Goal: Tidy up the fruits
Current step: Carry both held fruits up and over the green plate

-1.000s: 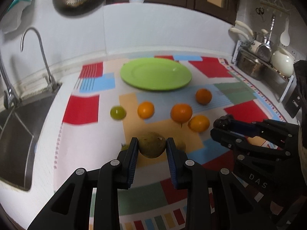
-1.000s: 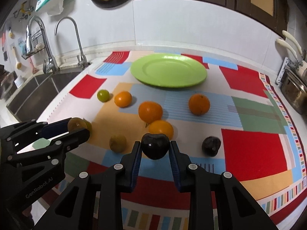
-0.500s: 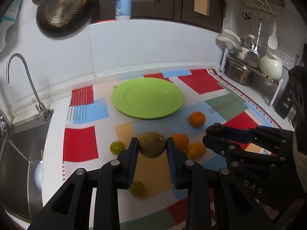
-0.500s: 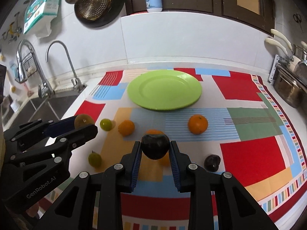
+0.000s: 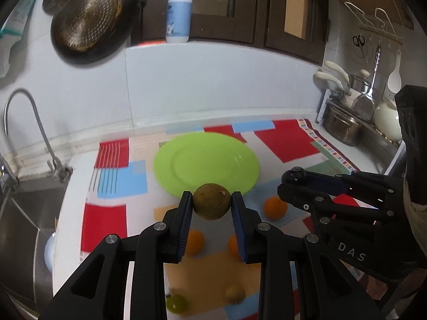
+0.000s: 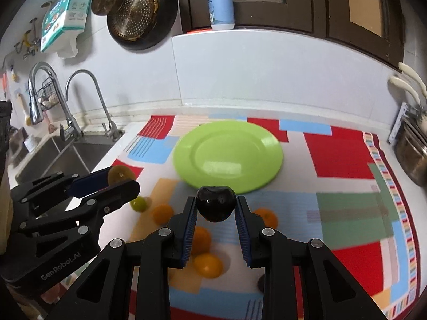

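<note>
My left gripper [image 5: 212, 203] is shut on a brownish-green round fruit [image 5: 211, 200], held well above the mat, short of the green plate [image 5: 206, 166]. My right gripper [image 6: 216, 205] is shut on a dark purple fruit [image 6: 215, 203], also raised, in front of the plate [image 6: 227, 154]. Each gripper shows in the other's view: the right one [image 5: 293, 177], the left one [image 6: 121, 176]. Several oranges [image 6: 265, 216] [image 6: 208, 266], a green lime [image 6: 138, 203] and another dark fruit [image 6: 261, 282] lie on the patchwork mat below.
A sink [image 6: 64, 157] with taps [image 6: 80, 98] lies to the left. Pots and a dish rack [image 5: 355, 122] stand at the right. A colander and pan [image 6: 138, 13] hang on the wall; a soap bottle [image 6: 220, 2] stands on the ledge.
Both grippers have risen with their fruits and moved toward the plate; the mat and loose fruit now sit lower in both views.
</note>
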Demonstrator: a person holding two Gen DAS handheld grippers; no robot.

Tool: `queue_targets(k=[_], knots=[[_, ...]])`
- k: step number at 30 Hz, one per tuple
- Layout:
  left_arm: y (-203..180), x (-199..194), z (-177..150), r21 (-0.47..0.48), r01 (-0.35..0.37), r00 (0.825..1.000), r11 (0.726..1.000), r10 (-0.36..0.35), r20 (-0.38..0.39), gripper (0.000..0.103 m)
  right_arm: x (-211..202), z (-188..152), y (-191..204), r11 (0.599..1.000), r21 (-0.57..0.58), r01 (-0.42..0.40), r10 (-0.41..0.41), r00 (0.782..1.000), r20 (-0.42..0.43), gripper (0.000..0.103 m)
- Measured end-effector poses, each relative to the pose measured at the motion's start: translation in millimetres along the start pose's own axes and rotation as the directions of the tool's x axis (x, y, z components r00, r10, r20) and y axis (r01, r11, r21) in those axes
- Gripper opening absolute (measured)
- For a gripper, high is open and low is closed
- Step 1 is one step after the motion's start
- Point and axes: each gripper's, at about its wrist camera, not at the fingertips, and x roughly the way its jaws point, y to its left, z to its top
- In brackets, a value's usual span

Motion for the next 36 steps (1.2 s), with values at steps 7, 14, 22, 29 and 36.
queue_targets(k=[7, 14, 22, 29, 36], knots=[[4, 11, 32, 0.035, -0.019, 0.999, 0.999, 0.018, 0.045, 0.030, 12, 27, -7, 1.000, -0.004, -0.019, 0.019, 1.000, 0.018, 0.030], [14, 37, 58, 0.059, -0.009, 0.999, 0.998, 0.008, 0.033, 0.030, 31, 57, -10, 1.000, -0.018, -0.025, 0.025, 0.999, 0.024, 0.030], [22, 77, 79, 0.078, 0.004, 1.000, 0.997, -0.003, -0.006, 0.030, 65, 86, -23, 0.999, -0.035, -0.033, 0.033, 0.999, 0.001, 0.030], [34, 125, 89, 0.062, 0.035, 0.996, 0.997, -0.030, -0.086, 0.030, 106, 104, -38, 0.999, -0.041, -0.028, 0.026, 0.998, -0.057, 0.030], [48, 171, 90, 0.053, 0.036, 0.986, 0.998, -0.027, -0.166, 0.030, 153, 113, -53, 0.999, -0.031, -0.035, 0.030, 0.989, -0.143, 0.030]])
